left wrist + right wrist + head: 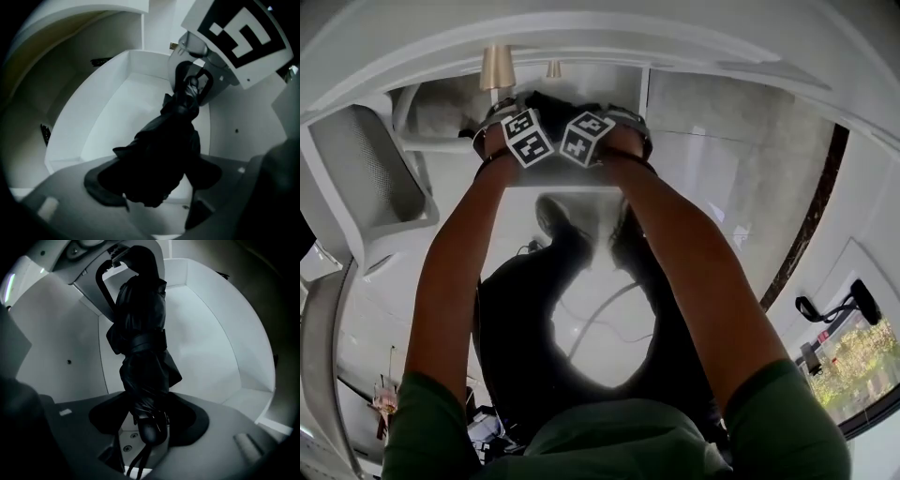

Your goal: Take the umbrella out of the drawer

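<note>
So the white drawer (136, 61) is pulled open and the only thing we can see in it is the black umbrella (164, 140). It's folded up, with a band cinched round its middle, and it's lying down on the drawer floor.

Both grippers point straight down into the drawer, side by side, one at each end of the umbrella. The left gripper (152, 183) has its jaws spread wide with the bunched fabric end sitting between them. The fabric fills most of that gap, and everything there is so dark that we can't tell if it brushes the pads, but we see no squeeze. The right gripper (147, 423) is also released. The rounded handle (150, 427), with its cord hanging off, sits between the jaws, and bare drawer floor shows on one side of it, so nothing is gripped.

Long axis runs straight from one gripper to the other, crosswise in front of us: handle toward our right, fabric end toward our left.
</note>
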`<state>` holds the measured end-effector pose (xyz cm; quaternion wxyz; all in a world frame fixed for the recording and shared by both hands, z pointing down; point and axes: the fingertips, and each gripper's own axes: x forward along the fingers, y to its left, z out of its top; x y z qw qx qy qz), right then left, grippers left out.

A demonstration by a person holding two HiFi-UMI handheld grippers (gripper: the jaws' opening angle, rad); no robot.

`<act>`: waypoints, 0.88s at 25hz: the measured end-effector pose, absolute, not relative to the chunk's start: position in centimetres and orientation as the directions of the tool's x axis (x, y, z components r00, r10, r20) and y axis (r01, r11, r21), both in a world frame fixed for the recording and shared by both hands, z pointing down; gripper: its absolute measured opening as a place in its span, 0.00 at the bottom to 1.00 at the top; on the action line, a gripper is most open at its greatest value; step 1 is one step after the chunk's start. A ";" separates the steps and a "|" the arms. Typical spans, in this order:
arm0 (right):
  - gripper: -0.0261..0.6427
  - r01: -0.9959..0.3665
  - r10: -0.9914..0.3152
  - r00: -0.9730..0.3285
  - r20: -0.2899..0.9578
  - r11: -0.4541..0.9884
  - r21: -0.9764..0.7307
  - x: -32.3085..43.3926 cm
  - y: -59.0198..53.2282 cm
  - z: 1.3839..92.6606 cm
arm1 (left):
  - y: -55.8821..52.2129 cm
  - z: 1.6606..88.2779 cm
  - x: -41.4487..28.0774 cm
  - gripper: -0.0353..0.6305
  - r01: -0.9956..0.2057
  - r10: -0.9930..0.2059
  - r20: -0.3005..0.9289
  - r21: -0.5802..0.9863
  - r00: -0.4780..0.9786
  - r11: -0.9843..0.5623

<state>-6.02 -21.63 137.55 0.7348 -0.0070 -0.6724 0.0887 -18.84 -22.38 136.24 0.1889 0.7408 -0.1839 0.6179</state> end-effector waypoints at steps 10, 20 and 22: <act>0.36 -0.061 0.100 0.014 0.995 0.993 -0.099 -5.9 -21.2 133.4 | -20.2 132.5 -18.8 0.38 -0.559 0.016 0.981 0.124 0.194 -0.820; 0.35 -0.060 0.073 -0.014 0.997 0.995 -0.073 -3.9 -21.0 123.9 | -20.1 123.4 -16.9 0.36 -0.541 0.007 0.980 0.117 0.201 -0.833; 0.35 -0.054 0.063 -0.016 0.998 0.997 -0.064 -3.7 -21.3 121.6 | -20.3 121.1 -16.6 0.35 -0.542 0.000 0.979 0.112 0.202 -0.833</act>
